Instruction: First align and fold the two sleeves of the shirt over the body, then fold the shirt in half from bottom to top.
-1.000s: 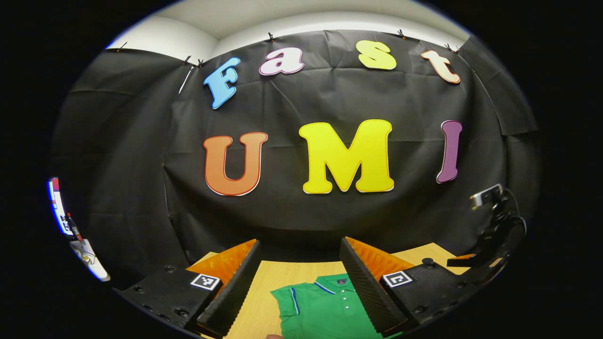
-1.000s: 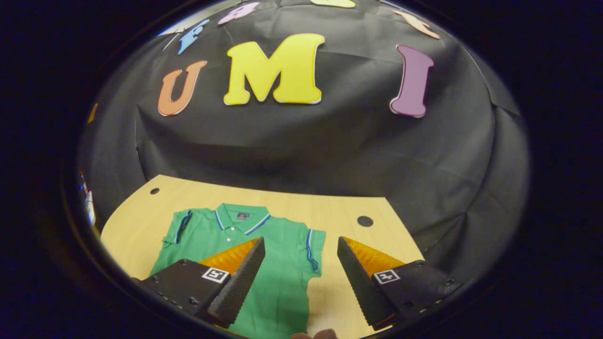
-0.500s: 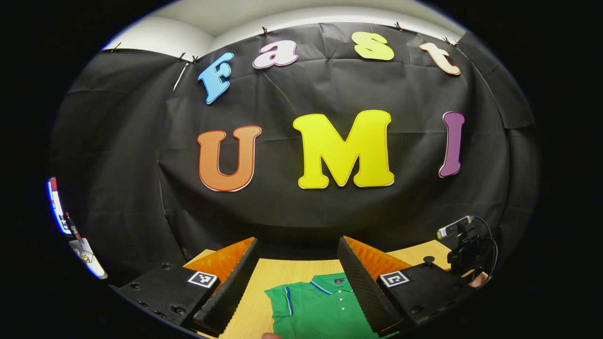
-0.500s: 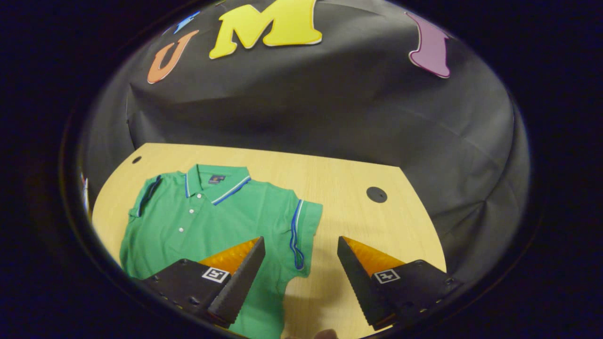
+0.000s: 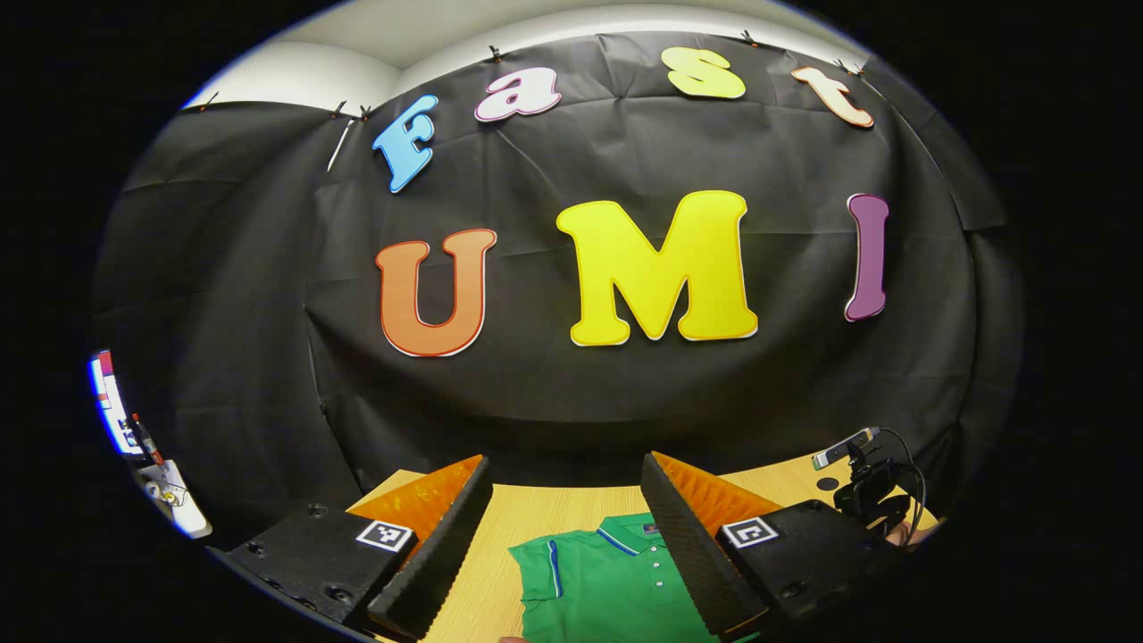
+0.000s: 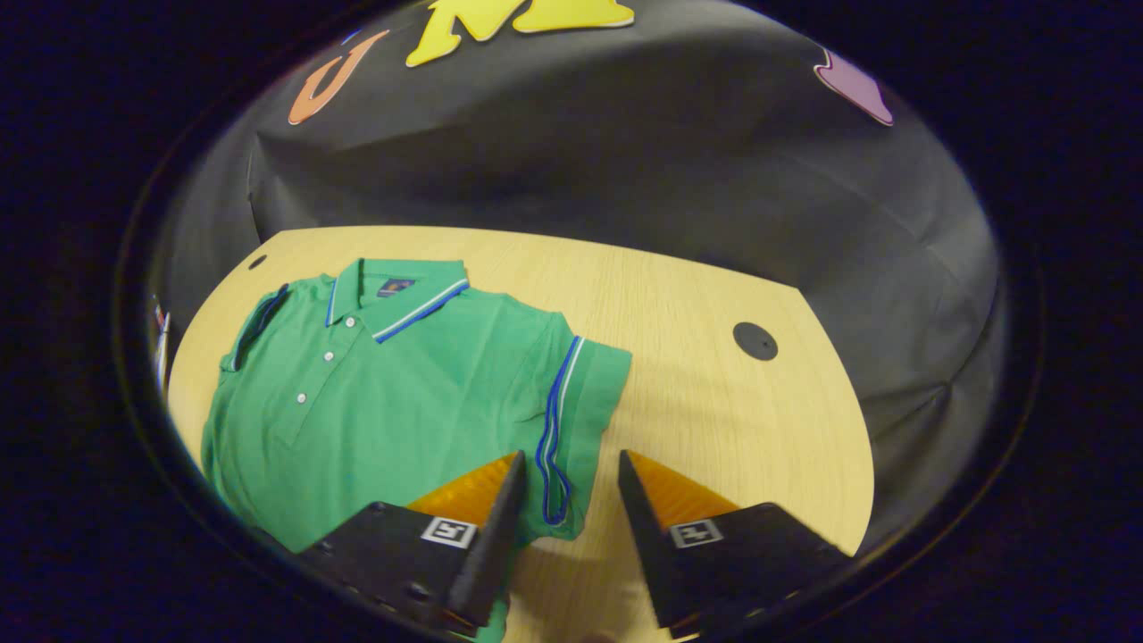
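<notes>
While the green polo shirt (image 6: 393, 384) is lying flat on the tabletop (image 6: 714, 402), the right claw (image 6: 563, 500) is straddling its right sleeve (image 6: 580, 420), part open and gripping nothing; next, pinching and folding inward. The left claw (image 5: 565, 527) is hovering wide open, empty.

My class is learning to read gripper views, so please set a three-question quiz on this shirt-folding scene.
1. True or false: the green short-sleeved polo shirt lies flat on the light wooden table.
2. The right tongs straddle which part? A collar B blue-striped sleeve C hem
3. Fill in: the left tongs are ____.

Key: 1 true; 2 B; 3 open
</notes>
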`<action>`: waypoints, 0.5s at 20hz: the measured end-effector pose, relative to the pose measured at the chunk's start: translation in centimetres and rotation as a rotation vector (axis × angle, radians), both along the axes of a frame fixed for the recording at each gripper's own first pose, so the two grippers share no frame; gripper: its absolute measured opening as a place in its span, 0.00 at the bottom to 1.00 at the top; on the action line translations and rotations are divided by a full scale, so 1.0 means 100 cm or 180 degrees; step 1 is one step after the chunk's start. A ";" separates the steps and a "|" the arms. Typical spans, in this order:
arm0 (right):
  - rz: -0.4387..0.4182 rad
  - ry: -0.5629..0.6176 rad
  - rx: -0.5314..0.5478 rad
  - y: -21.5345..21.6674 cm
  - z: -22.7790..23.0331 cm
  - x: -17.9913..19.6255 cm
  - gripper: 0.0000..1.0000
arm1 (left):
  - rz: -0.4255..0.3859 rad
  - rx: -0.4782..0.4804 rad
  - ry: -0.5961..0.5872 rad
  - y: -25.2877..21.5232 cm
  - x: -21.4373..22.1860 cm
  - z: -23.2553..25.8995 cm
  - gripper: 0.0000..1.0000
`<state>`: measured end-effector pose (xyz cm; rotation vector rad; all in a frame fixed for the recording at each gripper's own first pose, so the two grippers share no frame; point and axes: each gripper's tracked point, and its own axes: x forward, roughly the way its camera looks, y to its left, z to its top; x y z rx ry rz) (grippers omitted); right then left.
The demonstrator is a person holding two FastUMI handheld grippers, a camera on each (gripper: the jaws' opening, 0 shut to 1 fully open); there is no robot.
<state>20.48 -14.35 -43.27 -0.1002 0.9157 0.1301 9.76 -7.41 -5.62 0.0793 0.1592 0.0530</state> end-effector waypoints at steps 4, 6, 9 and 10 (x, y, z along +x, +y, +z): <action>-0.0086 0.0076 0.0084 -0.005 -0.006 0.000 0.34 | 0.0016 0.0062 -0.0010 0.002 0.004 0.001 1.00; -0.0088 0.0184 0.0234 0.001 -0.007 -0.005 0.09 | 0.0008 0.0058 -0.0013 0.002 0.005 0.002 1.00; -0.0163 0.0155 0.0346 0.002 0.003 -0.003 0.00 | -0.0024 0.0050 -0.0018 -0.001 0.005 0.002 1.00; -0.0170 0.0149 0.0361 0.002 0.005 -0.002 0.00 | -0.0032 0.0044 -0.0020 -0.001 0.005 0.002 1.00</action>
